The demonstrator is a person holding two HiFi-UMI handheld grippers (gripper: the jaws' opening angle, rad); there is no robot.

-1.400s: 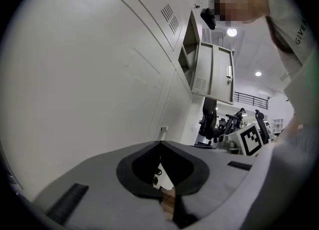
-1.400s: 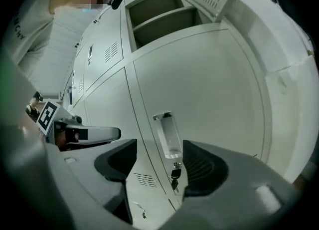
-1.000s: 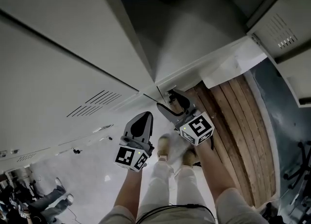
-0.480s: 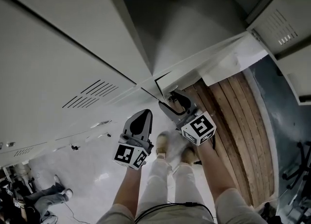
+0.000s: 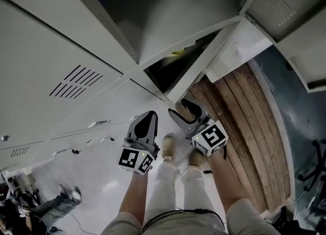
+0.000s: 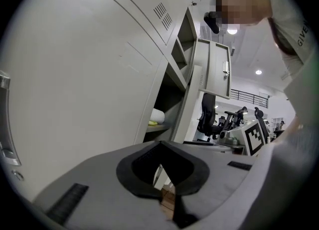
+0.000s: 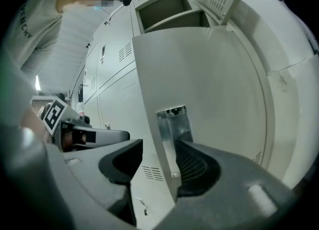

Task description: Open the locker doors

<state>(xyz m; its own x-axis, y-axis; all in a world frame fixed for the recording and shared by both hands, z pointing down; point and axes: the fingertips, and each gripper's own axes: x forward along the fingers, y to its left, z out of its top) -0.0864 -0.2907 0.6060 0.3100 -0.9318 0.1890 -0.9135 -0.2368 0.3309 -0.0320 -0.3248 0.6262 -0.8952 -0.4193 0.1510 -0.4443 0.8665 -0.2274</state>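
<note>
My right gripper [image 5: 182, 112] [image 7: 157, 149] straddles the free edge of a grey locker door [image 5: 232, 50] [image 7: 209, 84]. Its jaws are closing. One finger sits behind the door's metal latch plate [image 7: 172, 134]. The other finger stands just off the door's outer face, with a sliver of gap. The door hangs ajar, and the dark locker inside [image 5: 168, 68] shows a yellow item [image 5: 177, 52]. My left gripper [image 5: 149, 119] [image 6: 160, 146] hovers to the left with its tips together, holding nothing. Closed locker doors [image 5: 56, 50] fill the left.
A higher locker door [image 5: 275, 4] [image 6: 214, 69] stands open to the right. A wooden plank platform [image 5: 244, 127] lies under the open lockers. The person's feet [image 5: 170, 152] stand close to the lockers. Office chairs [image 6: 207, 114] stand beyond. Another person's legs [image 5: 56, 203] are at the lower left.
The locker door has swung out from nearly closed, baring the dark inside. My right gripper moved back with its edge and its jaws narrowed. The left gripper barely shifted.
</note>
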